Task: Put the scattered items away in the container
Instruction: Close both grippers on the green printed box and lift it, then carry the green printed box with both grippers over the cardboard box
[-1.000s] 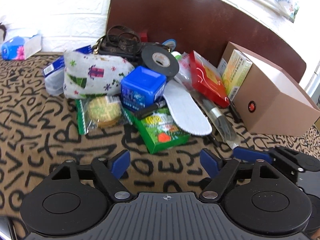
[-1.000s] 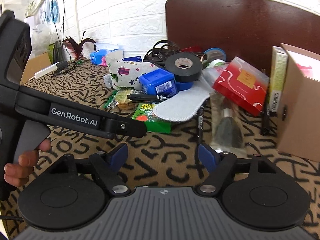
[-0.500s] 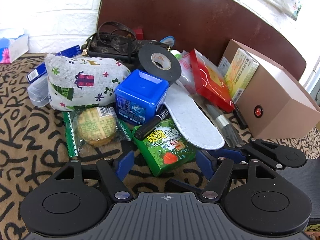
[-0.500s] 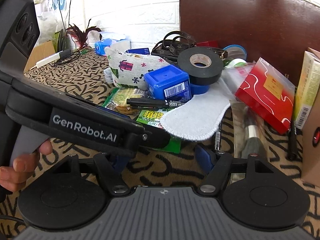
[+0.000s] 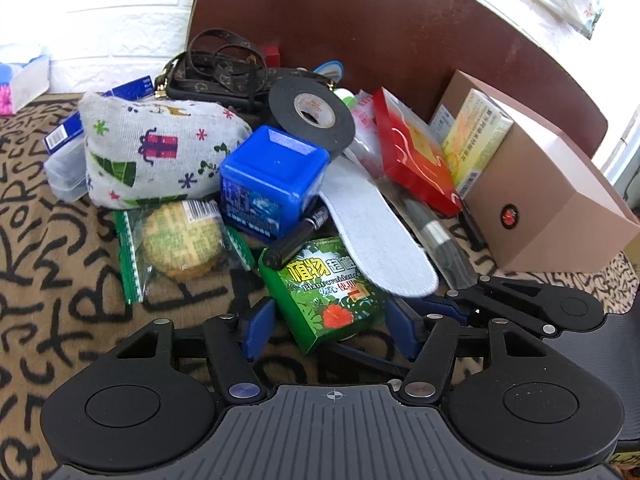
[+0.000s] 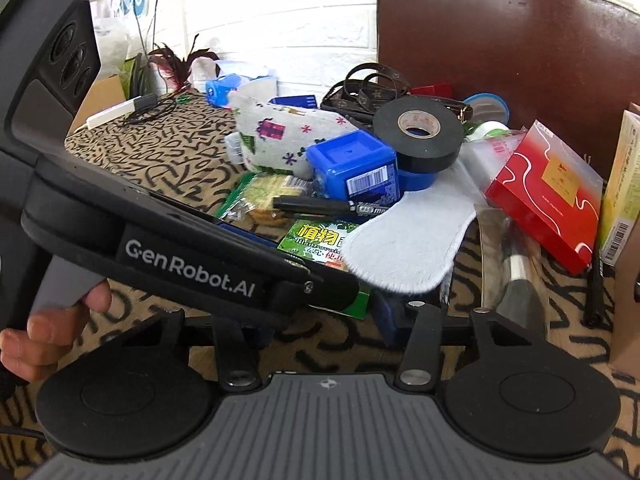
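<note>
A green plant-print box [image 5: 326, 294] lies at the near edge of the pile, and a white insole [image 5: 372, 232] rests on its far corner. My left gripper [image 5: 330, 330] straddles the green box. Its jaws are closing and its blue pads stand just off the box's sides. From the right comes my right gripper [image 6: 324, 316], also closing, with its right finger [image 6: 388, 314] under the insole's [image 6: 404, 248] near end. The left gripper's body hides its other finger. The brown cardboard box [image 5: 552, 208] stands open at the right.
Behind lie a blue cube box [image 5: 272, 184], a black tape roll [image 5: 312, 114], a printed sock [image 5: 156, 148], a wrapped biscuit [image 5: 180, 240], a black marker [image 5: 296, 238], a red box [image 5: 412, 156] and a brush [image 5: 436, 236]. A dark chair back [image 5: 380, 28] closes the rear.
Both grippers have moved forward into the pile. The green box now sits between the left fingers, and both pairs of jaws have narrowed. The right gripper has slid under the insole's end.
</note>
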Tool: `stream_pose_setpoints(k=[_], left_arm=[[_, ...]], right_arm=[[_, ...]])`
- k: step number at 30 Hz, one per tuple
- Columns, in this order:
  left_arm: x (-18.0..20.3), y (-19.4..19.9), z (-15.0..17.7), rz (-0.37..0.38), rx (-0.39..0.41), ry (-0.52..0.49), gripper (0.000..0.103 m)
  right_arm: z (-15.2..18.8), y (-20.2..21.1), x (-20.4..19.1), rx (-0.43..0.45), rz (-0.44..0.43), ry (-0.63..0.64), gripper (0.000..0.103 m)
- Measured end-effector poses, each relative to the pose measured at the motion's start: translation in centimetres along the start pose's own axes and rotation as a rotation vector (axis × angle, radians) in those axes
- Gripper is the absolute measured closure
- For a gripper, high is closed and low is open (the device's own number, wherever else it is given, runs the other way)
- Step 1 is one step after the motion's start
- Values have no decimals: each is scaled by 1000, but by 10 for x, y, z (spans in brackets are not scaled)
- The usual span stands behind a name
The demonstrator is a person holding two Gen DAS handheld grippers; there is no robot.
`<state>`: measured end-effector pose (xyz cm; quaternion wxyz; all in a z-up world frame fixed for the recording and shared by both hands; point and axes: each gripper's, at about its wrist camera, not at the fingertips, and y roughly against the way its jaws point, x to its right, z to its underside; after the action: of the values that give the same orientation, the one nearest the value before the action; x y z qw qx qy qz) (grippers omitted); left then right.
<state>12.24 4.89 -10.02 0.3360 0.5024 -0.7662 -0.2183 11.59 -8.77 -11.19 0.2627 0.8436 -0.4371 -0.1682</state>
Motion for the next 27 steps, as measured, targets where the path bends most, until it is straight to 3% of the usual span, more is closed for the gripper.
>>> stream_pose_setpoints(k=[6,14,27], left_arm=[[19,19,22,16,-22,-5,30],[54,36,55,102,-70,-18,30],[125,32,85,209,-132,-172,28]], right_arm=[[16,28,-9,-13,-14,-4,49],[48,82,-14,-23,-1,-22,49],[104,148,-2,-21,88,-178,46]])
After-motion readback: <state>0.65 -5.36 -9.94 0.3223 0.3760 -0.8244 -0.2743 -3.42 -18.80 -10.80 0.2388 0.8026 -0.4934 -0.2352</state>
